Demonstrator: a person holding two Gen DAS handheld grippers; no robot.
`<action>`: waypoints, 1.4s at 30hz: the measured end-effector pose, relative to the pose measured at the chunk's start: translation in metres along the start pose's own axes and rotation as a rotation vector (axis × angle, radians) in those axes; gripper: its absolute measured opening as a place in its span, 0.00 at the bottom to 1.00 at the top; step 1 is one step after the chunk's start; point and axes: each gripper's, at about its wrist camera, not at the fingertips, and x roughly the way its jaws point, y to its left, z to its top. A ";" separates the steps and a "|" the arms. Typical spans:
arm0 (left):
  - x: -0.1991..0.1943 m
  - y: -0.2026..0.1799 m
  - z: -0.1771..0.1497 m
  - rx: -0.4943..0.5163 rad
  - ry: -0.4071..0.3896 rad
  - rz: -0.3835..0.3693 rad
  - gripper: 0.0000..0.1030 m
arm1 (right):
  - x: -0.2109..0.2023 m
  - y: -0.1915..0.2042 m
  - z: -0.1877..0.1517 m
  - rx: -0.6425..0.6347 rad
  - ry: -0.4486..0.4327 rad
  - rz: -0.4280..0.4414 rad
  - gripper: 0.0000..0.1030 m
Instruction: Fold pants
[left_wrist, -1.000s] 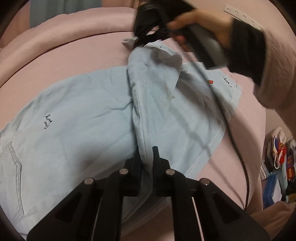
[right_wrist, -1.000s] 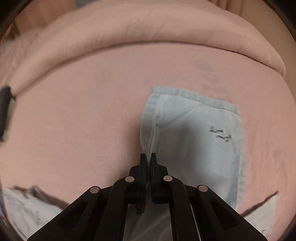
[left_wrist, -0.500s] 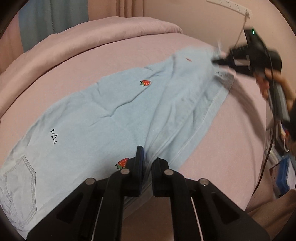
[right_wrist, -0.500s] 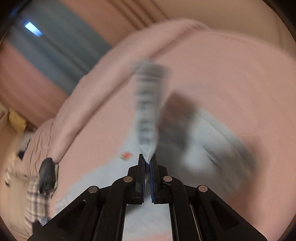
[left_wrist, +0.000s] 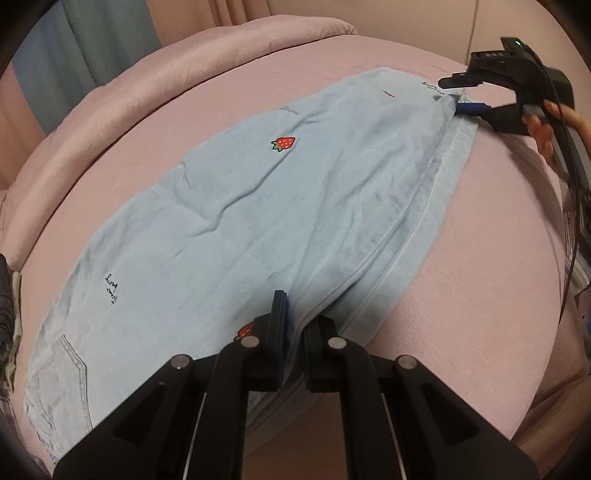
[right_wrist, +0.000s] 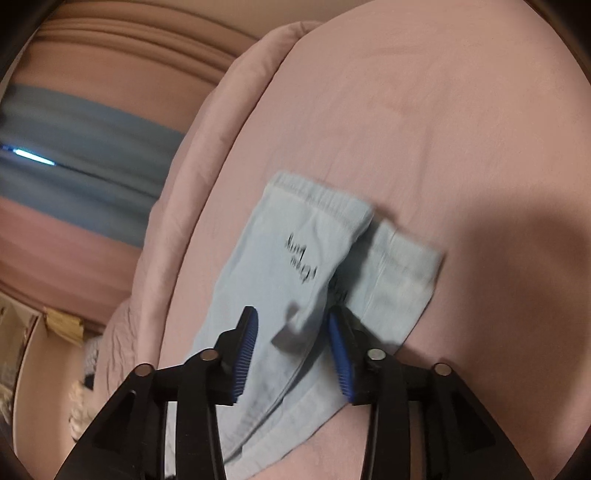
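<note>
Light blue pants (left_wrist: 258, 206) with strawberry patches lie on the pink bed, one leg folded over the other. Their cuffs (right_wrist: 332, 251) show in the right wrist view, the upper one offset from the lower. My left gripper (left_wrist: 295, 317) has its jaws slightly apart around a fold of fabric at the near edge of the pants. My right gripper (right_wrist: 291, 325) is open, jaws wide, straddling the upper leg's edge near the cuffs; it also shows in the left wrist view (left_wrist: 461, 92) at the far end.
The pink bedsheet (left_wrist: 480, 258) surrounds the pants. A rolled pink duvet (left_wrist: 166, 74) runs along the far side. Dark and plaid items (left_wrist: 5, 295) sit at the left edge. A cable (left_wrist: 570, 240) hangs by the right bed edge.
The upper leg was carried over and laid flat on the other leg. My right gripper opened and let go of the cuff. My left gripper's jaws parted slightly.
</note>
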 end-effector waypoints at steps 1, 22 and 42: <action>0.000 0.001 0.000 0.000 -0.003 0.001 0.04 | 0.001 0.000 0.001 -0.009 0.003 -0.017 0.38; -0.036 0.016 -0.013 0.035 -0.043 -0.083 0.20 | -0.037 0.017 -0.006 -0.166 -0.077 -0.349 0.44; -0.043 0.120 -0.117 -0.453 -0.065 -0.103 0.43 | 0.088 0.182 -0.227 -1.180 0.438 -0.021 0.30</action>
